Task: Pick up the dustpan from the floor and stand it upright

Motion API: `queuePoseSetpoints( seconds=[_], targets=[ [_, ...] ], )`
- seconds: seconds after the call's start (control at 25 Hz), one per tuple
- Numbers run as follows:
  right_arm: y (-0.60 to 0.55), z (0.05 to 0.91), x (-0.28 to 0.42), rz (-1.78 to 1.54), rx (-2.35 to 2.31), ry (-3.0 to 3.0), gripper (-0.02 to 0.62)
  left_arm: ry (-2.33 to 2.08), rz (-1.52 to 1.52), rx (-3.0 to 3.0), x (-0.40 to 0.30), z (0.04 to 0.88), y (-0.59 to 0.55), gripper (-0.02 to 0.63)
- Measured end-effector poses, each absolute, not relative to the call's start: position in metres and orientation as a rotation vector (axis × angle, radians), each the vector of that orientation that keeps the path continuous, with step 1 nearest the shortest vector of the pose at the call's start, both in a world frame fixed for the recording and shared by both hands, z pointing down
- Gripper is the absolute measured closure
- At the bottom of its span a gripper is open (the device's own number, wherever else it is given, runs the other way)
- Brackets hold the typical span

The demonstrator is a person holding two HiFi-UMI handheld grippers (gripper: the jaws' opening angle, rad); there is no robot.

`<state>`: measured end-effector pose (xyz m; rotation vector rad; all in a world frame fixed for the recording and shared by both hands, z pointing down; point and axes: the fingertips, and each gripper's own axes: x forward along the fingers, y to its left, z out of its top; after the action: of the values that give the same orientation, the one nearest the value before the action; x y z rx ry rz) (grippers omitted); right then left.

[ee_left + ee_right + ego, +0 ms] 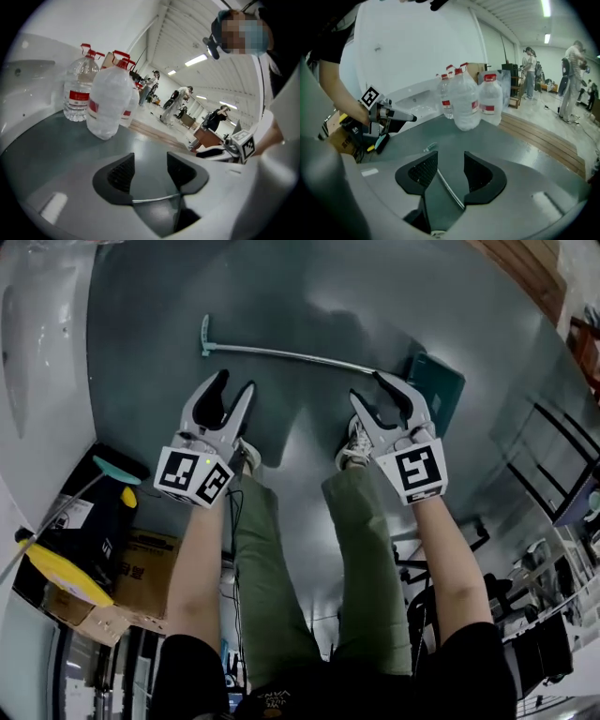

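The dustpan lies flat on the grey floor: a teal pan [439, 388] at the right and a long thin metal handle [291, 355] that runs left to a teal end grip [204, 334]. My left gripper [236, 382] hangs open just this side of the handle's middle. My right gripper [370, 390] is open too, close to where handle and pan meet. In the left gripper view the handle [154, 199] shows as a thin line below the open gripper [150, 168]. The right gripper view has the handle [449, 187] running between the open jaws of that gripper [450, 168], untouched.
Several large water bottles [465, 104] stand on the floor ahead, also bottles [108, 105]. Cardboard boxes [141, 573] and a yellow tool [61, 573] lie at the left. A wooden strip [525, 263] borders the far right. A dark rack [553, 474] stands right. People stand far off.
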<state>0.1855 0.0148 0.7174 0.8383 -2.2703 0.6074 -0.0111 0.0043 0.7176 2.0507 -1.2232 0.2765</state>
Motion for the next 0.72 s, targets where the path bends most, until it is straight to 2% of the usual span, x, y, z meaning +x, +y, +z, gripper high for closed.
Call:
queuePoseSetpoints(
  seconds=[0.36,0.72],
  targets=[
    [0.046,0.902,0.21,0.567,0.63,-2.091,0.443,-1.208,0.37,1.916,-0.025,0.872,0.012,0.35],
    [0.083,1.028,0.236,0.428,0.415,-1.875,0.442,-1.217,0.376,1.64,-0.047,0.98,0.043,0.314]
  ],
)
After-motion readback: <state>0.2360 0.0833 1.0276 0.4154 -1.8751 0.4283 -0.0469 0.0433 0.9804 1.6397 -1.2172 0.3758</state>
